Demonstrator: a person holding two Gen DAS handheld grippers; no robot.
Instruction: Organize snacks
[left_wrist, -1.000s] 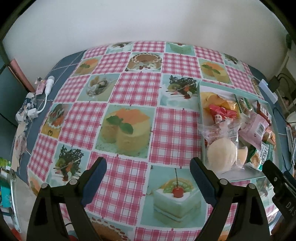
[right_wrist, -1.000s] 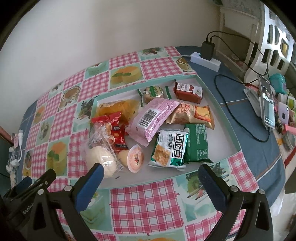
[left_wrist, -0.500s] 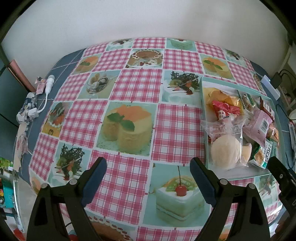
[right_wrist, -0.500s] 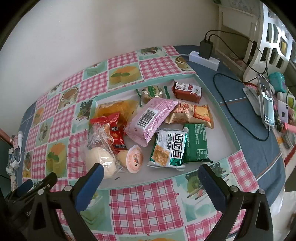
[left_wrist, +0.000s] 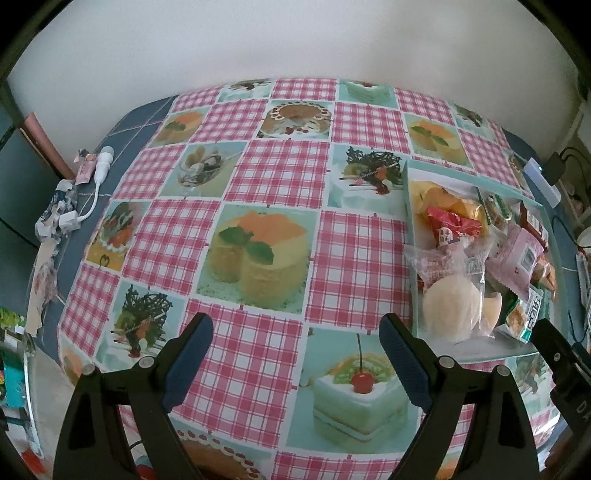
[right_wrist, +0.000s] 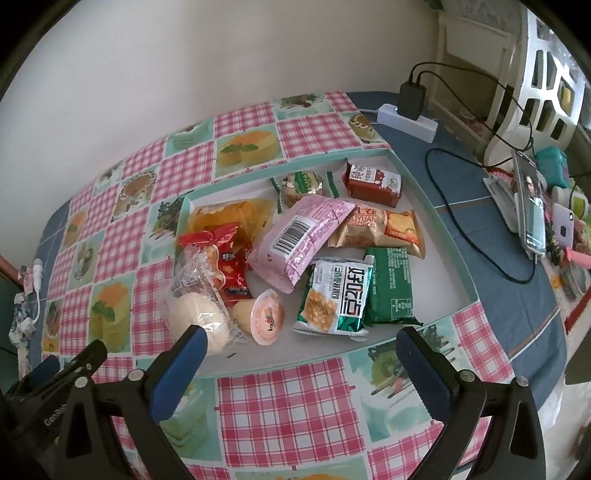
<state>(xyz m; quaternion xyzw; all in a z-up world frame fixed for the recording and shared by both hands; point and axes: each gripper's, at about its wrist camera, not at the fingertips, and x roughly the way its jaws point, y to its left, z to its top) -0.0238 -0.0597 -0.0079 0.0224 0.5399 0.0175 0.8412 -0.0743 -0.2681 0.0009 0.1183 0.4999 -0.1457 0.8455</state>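
Observation:
A white tray with a teal rim (right_wrist: 432, 206) lies on the checked tablecloth (left_wrist: 280, 177) and holds several snacks. Among them are a pink packet (right_wrist: 299, 240), a wrapped white bun (right_wrist: 195, 314), a jelly cup (right_wrist: 267, 317), a green-white cracker pack (right_wrist: 336, 299), an orange roll pack (right_wrist: 380, 229) and a red box (right_wrist: 373, 181). My right gripper (right_wrist: 303, 339) hangs open above the tray's near rim, holding nothing. My left gripper (left_wrist: 295, 328) is open over bare cloth, left of the tray (left_wrist: 410, 206). The bun (left_wrist: 448, 310) is the snack nearest to it.
A power strip with a black charger (right_wrist: 406, 114) sits at the back right, and its cable (right_wrist: 461, 221) runs over the blue cloth to a phone on a stand (right_wrist: 532, 210). Small clutter crowds the right edge. A white cable (left_wrist: 99, 166) lies at the left edge. A wall stands behind.

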